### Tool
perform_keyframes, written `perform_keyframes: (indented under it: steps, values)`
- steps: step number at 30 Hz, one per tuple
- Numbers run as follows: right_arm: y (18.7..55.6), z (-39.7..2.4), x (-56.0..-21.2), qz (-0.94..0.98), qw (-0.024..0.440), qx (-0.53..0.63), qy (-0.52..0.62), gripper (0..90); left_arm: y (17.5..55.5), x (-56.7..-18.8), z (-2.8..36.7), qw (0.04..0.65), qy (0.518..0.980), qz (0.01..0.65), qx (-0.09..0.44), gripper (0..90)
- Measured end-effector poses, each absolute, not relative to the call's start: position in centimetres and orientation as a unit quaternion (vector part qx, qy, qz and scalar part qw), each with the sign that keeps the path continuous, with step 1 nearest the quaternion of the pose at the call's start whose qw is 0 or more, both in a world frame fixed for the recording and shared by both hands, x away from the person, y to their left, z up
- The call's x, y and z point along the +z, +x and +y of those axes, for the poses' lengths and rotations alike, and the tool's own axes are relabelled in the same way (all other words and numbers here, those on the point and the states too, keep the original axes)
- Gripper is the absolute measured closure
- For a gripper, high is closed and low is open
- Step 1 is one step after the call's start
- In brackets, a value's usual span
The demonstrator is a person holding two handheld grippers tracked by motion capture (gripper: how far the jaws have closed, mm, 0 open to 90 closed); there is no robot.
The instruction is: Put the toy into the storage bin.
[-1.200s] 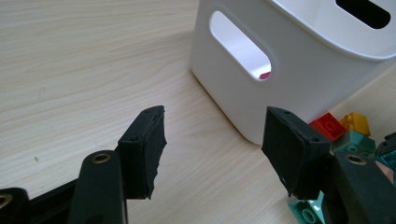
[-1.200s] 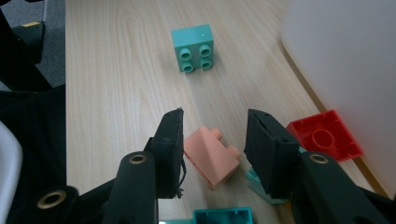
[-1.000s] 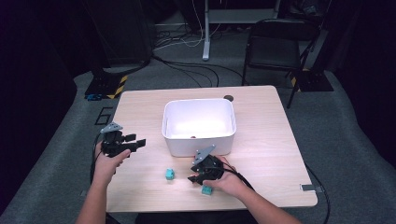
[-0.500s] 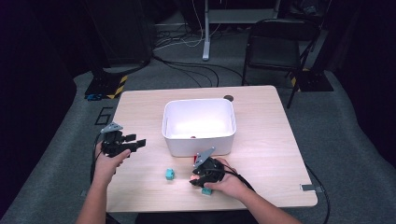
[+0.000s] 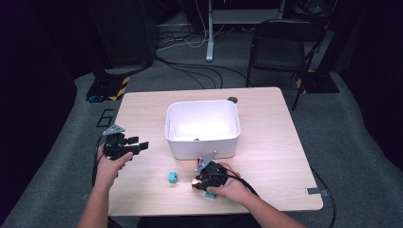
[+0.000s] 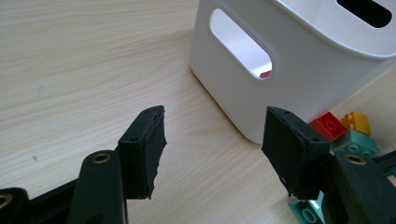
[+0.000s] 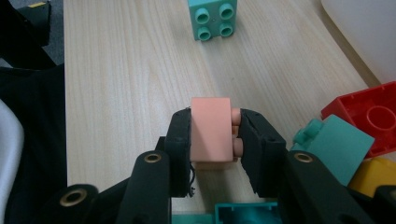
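The right claw (image 7: 214, 135) has just been closing and now grips a pink brick (image 7: 212, 129) between its two pads, studs turned sideways against one pad, low over the bench (image 7: 121, 70). Ahead of this claw lies a teal brick (image 7: 212, 17); beside it sit a red brick (image 7: 369, 114) and another teal one (image 7: 334, 142). The left claw (image 6: 212, 140) stands wide with nothing between its pads, the white bin (image 6: 299, 60) just ahead.
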State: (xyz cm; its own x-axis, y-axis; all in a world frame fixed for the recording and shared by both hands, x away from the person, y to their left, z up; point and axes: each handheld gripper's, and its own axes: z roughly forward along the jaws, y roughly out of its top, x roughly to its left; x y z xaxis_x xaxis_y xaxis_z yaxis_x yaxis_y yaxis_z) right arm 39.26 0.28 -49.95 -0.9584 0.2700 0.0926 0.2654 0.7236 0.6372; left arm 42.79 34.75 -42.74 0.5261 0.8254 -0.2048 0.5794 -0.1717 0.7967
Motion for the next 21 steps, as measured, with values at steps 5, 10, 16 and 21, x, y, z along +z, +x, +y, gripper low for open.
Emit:
perform_keyframes:
  steps: [5, 10, 16, 21]
  values:
    - [39.2, 0.4, -49.4, 0.927, 0.009, 0.345, 0.148, 65.4, 42.8, -42.7, 34.8, 0.444, 0.752, 0.467, 0.139, 38.9]
    - [39.4, 0.3, -48.4, 0.923, 0.017, 0.353, 0.149, 65.4, 42.8, -42.7, 34.8, 0.443, 0.753, 0.466, 0.139, 38.9]
    - [39.5, 0.3, -47.0, 0.922, 0.024, 0.356, 0.149, 65.5, 42.8, -42.7, 34.7, 0.443, 0.753, 0.466, 0.139, 38.9]
    - [39.7, 0.3, -45.8, 0.921, 0.027, 0.359, 0.151, 65.5, 42.8, -42.7, 34.8, 0.444, 0.752, 0.467, 0.139, 38.9]
